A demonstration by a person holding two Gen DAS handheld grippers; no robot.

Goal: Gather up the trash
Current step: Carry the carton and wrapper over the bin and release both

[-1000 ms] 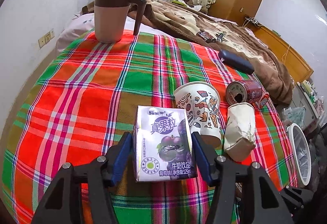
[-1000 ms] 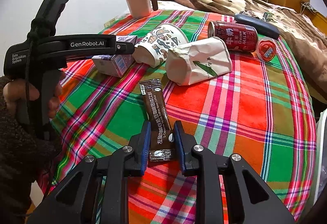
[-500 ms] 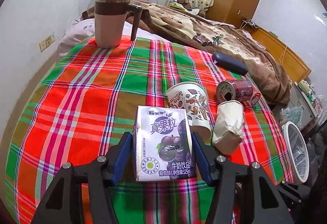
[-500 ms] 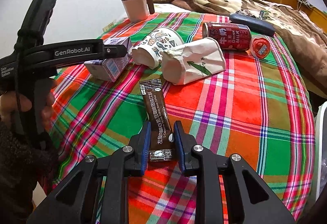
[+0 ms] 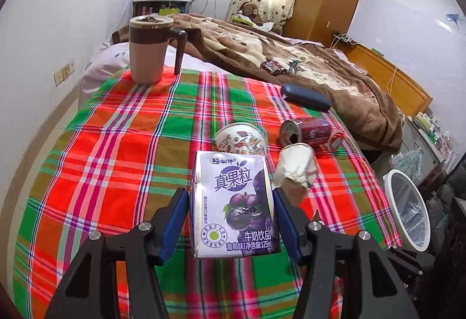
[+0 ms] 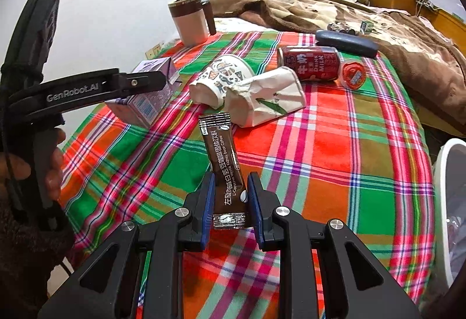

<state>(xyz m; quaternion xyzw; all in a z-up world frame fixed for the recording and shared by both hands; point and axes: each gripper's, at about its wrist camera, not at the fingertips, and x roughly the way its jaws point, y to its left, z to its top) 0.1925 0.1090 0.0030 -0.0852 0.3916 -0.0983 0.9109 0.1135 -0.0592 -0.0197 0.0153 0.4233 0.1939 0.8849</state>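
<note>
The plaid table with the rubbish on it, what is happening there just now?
A person is clearing trash with two handheld grippers. The left gripper is shut on a purple milk drink carton; the right gripper clamps a brown coffee sachet. A patterned paper cup, a crumpled white paper cup and a red drink can lie on the plaid tablecloth. A white bin stands beside it.

On the counter (image 6: 335, 150), 2 paper cups (image 6: 247, 91) lie on their sides at the centre, touching. At 12 o'clock from them lies a can (image 6: 308, 62) with a small sealed cup (image 6: 353, 75) just beside it at 3 o'clock. A case (image 6: 346, 43) lies behind the can, at the counter's far edge beside the blanket (image 6: 393, 36). The mug (image 6: 189, 21) stands at 11 o'clock, far back. A bin (image 5: 407, 211) stands off the counter's edge at 3 o'clock.
</note>
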